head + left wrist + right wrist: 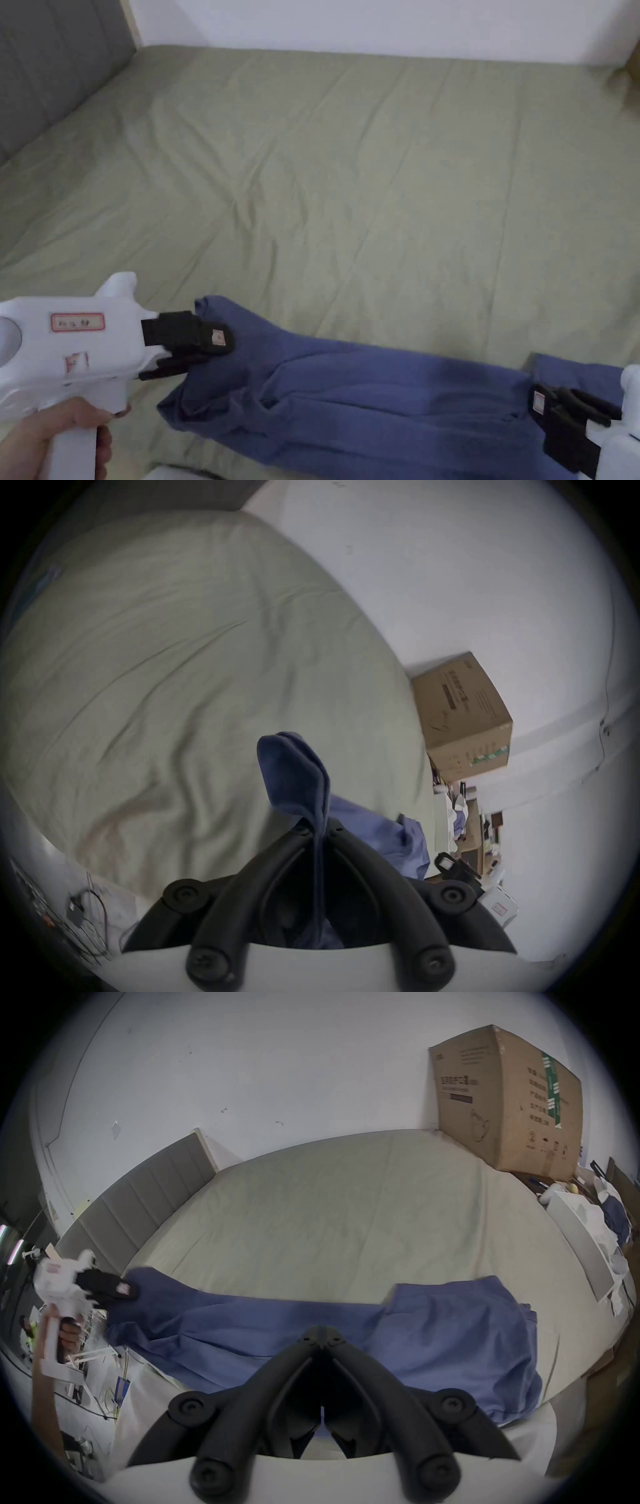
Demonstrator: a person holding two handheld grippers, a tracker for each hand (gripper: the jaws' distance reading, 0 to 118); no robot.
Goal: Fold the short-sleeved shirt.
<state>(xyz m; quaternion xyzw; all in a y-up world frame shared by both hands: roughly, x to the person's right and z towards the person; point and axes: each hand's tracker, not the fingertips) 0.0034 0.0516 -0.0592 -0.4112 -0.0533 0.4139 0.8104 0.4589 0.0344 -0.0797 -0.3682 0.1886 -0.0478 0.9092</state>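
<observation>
The short-sleeved shirt [375,406] is a plain blue-violet garment with no print to be seen. It is bunched lengthwise into a long band with deep folds running along it, and it stretches across the near edge of the bed [350,175], over the pale green sheet. In the right gripper view the shirt [263,1324] broadens toward the right, where a wider panel spreads flat and spills slightly over the mattress edge.

The left tool [215,350] grips the shirt's left end. Its black jaws are closed on the cloth, and in the left gripper view [320,828] a flap of blue fabric stands up out of the pinched tips while more of it hangs down between the jaws. A hand [44,437] holds the white handle of this tool.

The right tool [539,400] sits at the shirt's right end, low in the head view. In its own view [321,1333] the jaw tips are drawn together over the fabric, and a strip of blue shows in the narrow slot between them lower down, so it has the shirt clamped too. The cloth between the two tools hangs slack in folds, resting on the sheet.

A brown cardboard box [509,1103] stands at the far right corner of the bed against the white wall [277,1061]; its flaps look shut, and its contents cannot be seen. A grey padded headboard [50,69] borders the bed on the left.
</observation>
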